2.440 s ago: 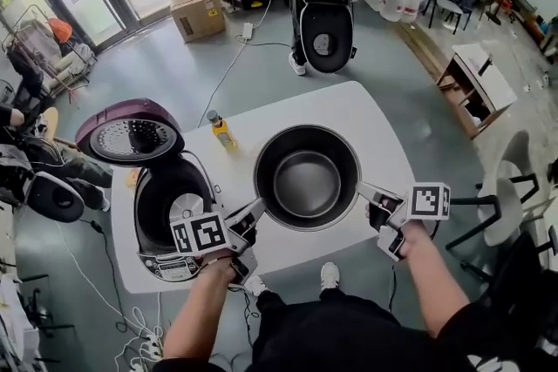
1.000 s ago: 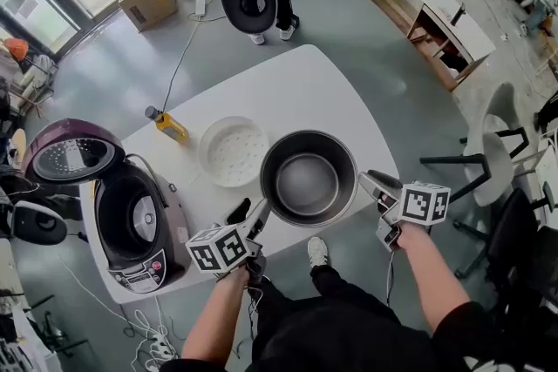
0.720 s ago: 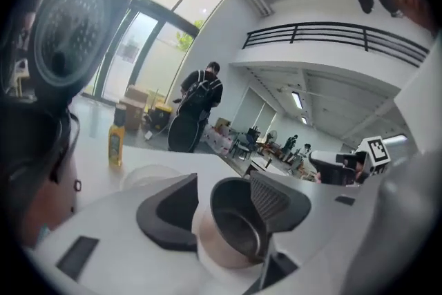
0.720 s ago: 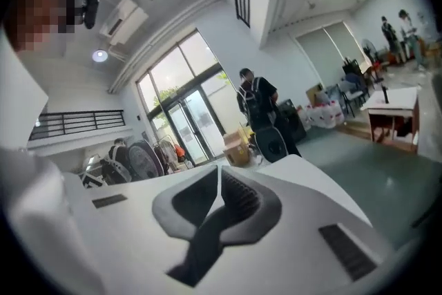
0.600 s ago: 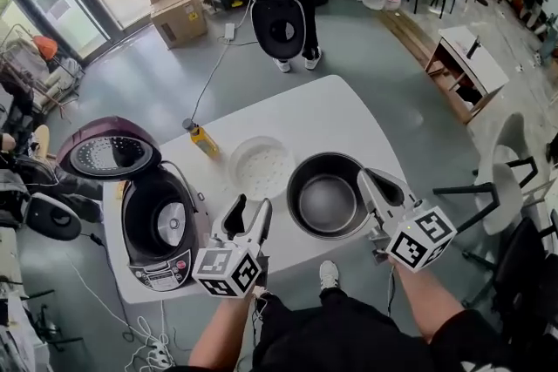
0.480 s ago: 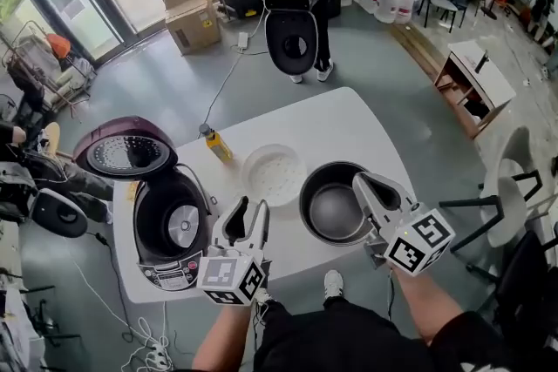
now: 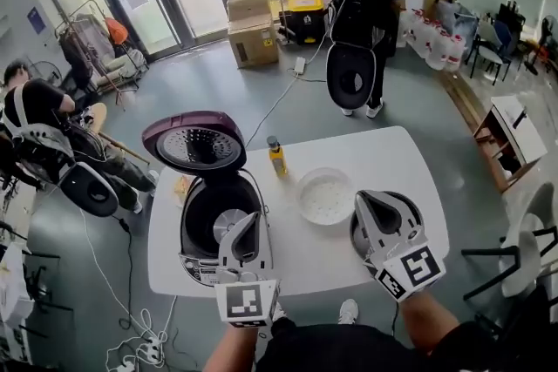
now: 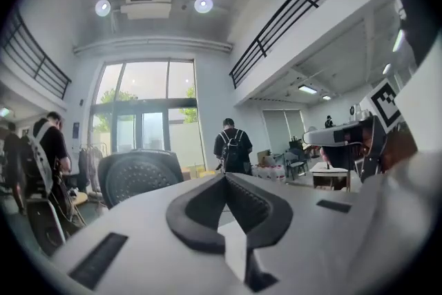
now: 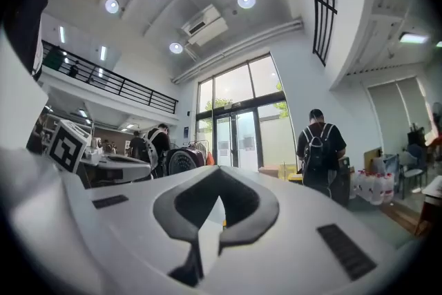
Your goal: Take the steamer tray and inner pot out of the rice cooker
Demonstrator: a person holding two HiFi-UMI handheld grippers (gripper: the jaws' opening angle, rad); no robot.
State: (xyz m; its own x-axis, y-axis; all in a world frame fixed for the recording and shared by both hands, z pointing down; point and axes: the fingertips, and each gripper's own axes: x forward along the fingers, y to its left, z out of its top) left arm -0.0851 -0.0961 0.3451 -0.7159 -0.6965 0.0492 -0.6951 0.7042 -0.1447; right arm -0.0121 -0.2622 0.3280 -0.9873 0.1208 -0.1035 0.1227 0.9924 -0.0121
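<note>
- Both grippers have risen clear of the white table [image 7: 384, 157]: the left gripper [image 7: 251, 220] and right gripper [image 7: 366, 199] have just closed, empty.
- The dark round metal inner pot [image 7: 423, 218] sits under the right gripper.
- The white perforated steamer tray [image 7: 324, 196] lies between the grippers.
- The open purple rice cooker [image 7: 205, 213] sits below the left gripper.

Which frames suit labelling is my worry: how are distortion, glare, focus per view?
Head view: wide-angle bend, even daylight, rice cooker sharp. Left gripper view: fisheye, dark corners, bright windows, left gripper soft. Right gripper view: fisheye, ceiling lamps glare.
</note>
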